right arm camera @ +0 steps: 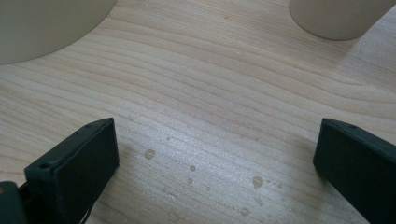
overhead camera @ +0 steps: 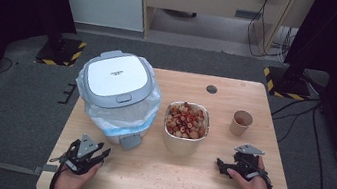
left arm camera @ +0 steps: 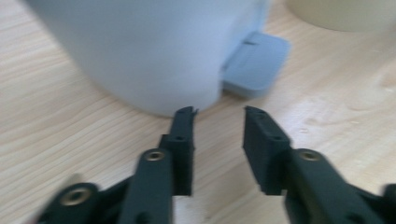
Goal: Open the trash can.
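Note:
My left gripper [overhead camera: 92,150] rests near the table's front left edge, held by a hand. In the left gripper view its jaws [left arm camera: 219,112] stand partly apart with nothing between them, aimed at the base of a white pedal bin [left arm camera: 140,51] and its grey foot pedal [left arm camera: 254,63]. My right gripper [overhead camera: 240,161] lies at the front right in the other hand. Its jaws [right arm camera: 217,128] are wide open over bare wood. A foil container [overhead camera: 181,144] heaped with food scraps [overhead camera: 185,120] stands mid-table, with a paper cup [overhead camera: 241,123] to its right.
The bin [overhead camera: 118,94] has a shut grey-rimmed lid and a plastic liner bulging around it. Small crumbs and spots dot the wooden table [overhead camera: 168,185] near its front. Ahead of the right jaws are the container's wall [right arm camera: 46,23] and the cup's base [right arm camera: 338,16].

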Demonstrator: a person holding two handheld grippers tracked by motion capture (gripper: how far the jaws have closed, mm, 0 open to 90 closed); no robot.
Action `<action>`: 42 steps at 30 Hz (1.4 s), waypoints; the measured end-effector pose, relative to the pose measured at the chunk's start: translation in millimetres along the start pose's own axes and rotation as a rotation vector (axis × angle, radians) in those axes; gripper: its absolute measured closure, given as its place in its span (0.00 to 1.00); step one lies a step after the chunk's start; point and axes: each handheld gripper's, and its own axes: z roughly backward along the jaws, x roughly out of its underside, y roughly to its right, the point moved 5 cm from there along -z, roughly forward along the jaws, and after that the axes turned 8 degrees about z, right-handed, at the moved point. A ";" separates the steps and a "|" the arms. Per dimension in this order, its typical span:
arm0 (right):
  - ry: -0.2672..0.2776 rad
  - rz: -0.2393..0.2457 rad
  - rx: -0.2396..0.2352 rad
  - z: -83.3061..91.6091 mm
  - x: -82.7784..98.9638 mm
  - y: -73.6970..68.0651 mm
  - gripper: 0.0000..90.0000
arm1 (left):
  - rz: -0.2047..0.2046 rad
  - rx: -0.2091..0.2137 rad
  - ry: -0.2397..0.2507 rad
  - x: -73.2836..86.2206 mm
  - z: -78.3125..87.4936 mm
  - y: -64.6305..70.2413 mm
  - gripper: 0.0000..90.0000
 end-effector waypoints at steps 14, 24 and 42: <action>0.001 0.002 -0.004 0.1 0.1 -0.5 0.01 | -0.117 0.030 0.032 -23.3 -44.6 41.6 0.99; 0.000 0.005 -0.010 0.9 0.7 -1.4 0.01 | -0.155 -0.013 0.022 -24.4 -64.0 38.9 0.99; 0.000 0.005 -0.009 1.0 0.9 -1.6 0.01 | -0.118 -0.029 -0.026 -15.0 -75.3 39.7 1.00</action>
